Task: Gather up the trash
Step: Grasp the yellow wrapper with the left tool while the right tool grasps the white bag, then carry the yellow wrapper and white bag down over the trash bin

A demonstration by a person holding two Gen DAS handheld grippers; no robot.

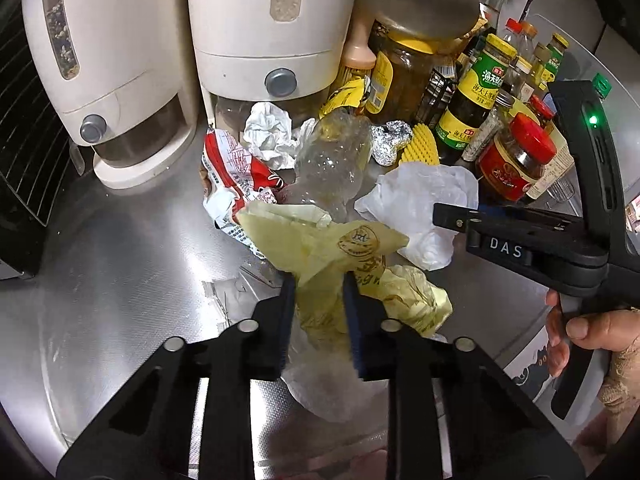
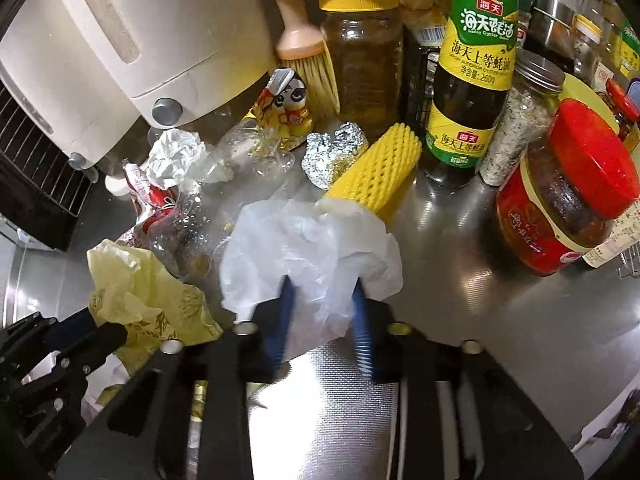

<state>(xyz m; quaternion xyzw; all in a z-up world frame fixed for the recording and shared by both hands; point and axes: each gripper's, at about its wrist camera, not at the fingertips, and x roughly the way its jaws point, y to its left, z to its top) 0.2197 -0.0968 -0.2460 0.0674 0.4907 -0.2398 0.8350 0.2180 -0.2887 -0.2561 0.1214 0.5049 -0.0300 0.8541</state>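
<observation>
A pile of trash lies on the steel counter [image 1: 120, 264]. My left gripper [image 1: 320, 280] is shut on a crumpled yellow plastic bag [image 1: 320, 240], which bunches up between the blue pads. My right gripper [image 2: 324, 284] is shut on a white plastic bag [image 2: 312, 240] just right of the yellow one. Behind them lie a crushed clear bottle [image 1: 332, 160], a red and white wrapper [image 1: 236, 168], a crumpled tissue [image 1: 268, 132], a foil ball [image 2: 332, 152] and a yellow foam net [image 2: 380, 168]. A hand [image 1: 592, 328] holds the right gripper's handle.
Two cream dispensers [image 1: 120, 60] stand behind the pile at the left. Jars and bottles crowd the back right, among them an oyster sauce bottle [image 2: 472, 80] and a red-lidded jar [image 2: 568, 192]. A black wire rack [image 1: 24, 140] is at the far left.
</observation>
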